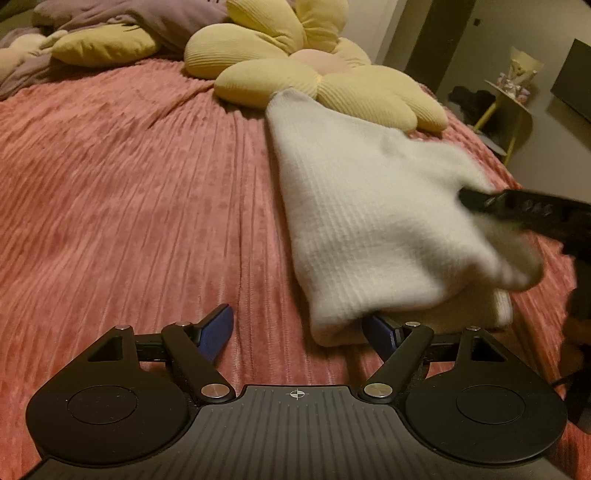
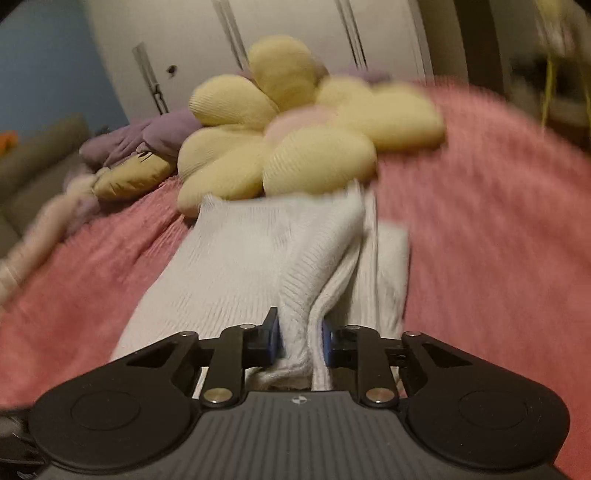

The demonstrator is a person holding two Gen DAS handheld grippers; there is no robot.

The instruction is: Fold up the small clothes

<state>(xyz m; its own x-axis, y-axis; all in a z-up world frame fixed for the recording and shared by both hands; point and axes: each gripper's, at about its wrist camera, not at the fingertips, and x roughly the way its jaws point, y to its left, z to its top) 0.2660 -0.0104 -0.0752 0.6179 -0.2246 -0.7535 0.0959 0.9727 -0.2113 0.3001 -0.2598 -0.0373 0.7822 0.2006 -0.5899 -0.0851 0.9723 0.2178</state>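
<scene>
Your white knit (image 1: 354, 206) lies on the pink bedspread (image 1: 129, 192), stretched from just in front of your left claw (image 1: 303, 328) up to the yellow flower cushion (image 1: 295, 66), whose petals its far end touches. Your left claw stands wide apart; its left blue pad (image 1: 218, 332) rests bare over the bedspread, while the right pad is partly tucked under the knit's near corner, gripping nothing.

Your right claw (image 2: 299, 339) is clamped on a bunched fold of the knit (image 2: 295, 266), the blue pads (image 2: 273, 336) pressing the ribbed cloth from both sides. From the left wrist view, that claw (image 1: 517, 206) comes in from the right and lifts the knit's right edge off the bed, so the cloth drapes below it. The right wrist view is blurred toward its edges. A purple blanket (image 1: 122, 14) lies bunched behind the cushion.
</scene>
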